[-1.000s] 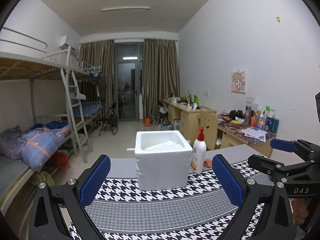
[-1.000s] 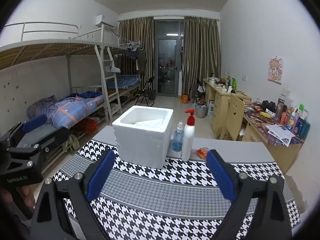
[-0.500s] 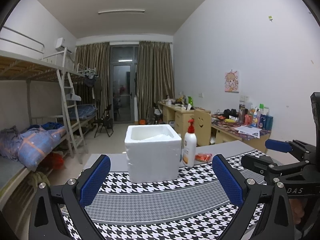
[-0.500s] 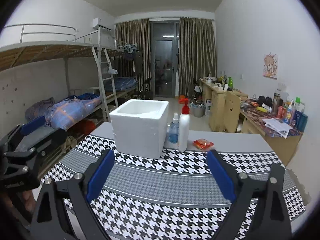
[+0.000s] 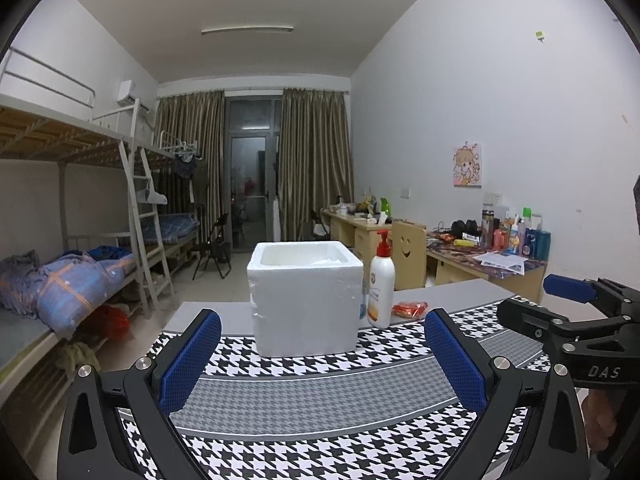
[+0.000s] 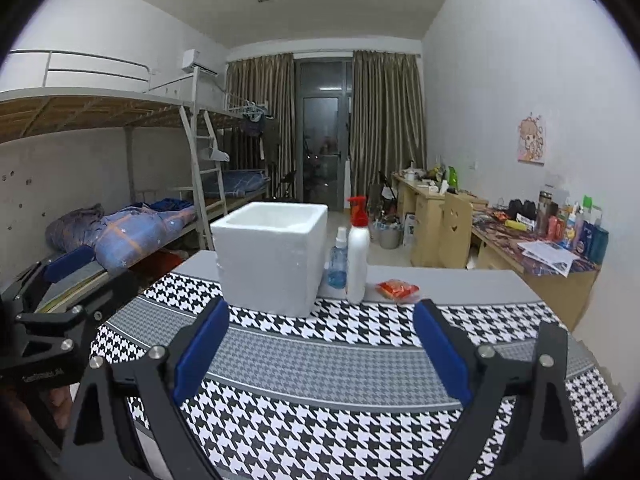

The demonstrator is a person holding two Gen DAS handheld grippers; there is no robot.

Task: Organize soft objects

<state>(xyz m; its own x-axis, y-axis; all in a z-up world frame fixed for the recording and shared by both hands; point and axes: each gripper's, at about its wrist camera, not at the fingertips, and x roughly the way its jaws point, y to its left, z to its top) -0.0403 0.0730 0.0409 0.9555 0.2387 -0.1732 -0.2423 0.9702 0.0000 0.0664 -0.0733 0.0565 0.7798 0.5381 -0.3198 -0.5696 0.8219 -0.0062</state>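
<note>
Box, white foam, open top up, upright on houndstooth cloth near its far edge; roughly cubic, so no clear long axis; one flat face toward left camera, one vertical corner toward right camera. Interior mostly hidden; something white glimpsed inside, not identifiable.

Pump bottle, white, red pump on top, upright, long axis vertical, just right of box; nozzle points left in both views.

Spray bottle, small, clear blue, upright, between box and pump bottle, slightly behind; mostly hidden in left view.

Packet, orange-red, soft-looking, lying flat on grey table strip right of pump bottle, apart from it; long axis running left-right.

Left gripper, low over near part of cloth, blue pads spread wide, nothing between; pointed at box. Seen also at left edge of right view.

Right gripper, likewise over cloth, pads wide apart, empty; aimed toward the bottles. Seen also at right edge of left view.

Bunk beds along left wall; desks with clutter along right wall; curtains flanking glass door at far end.
</note>
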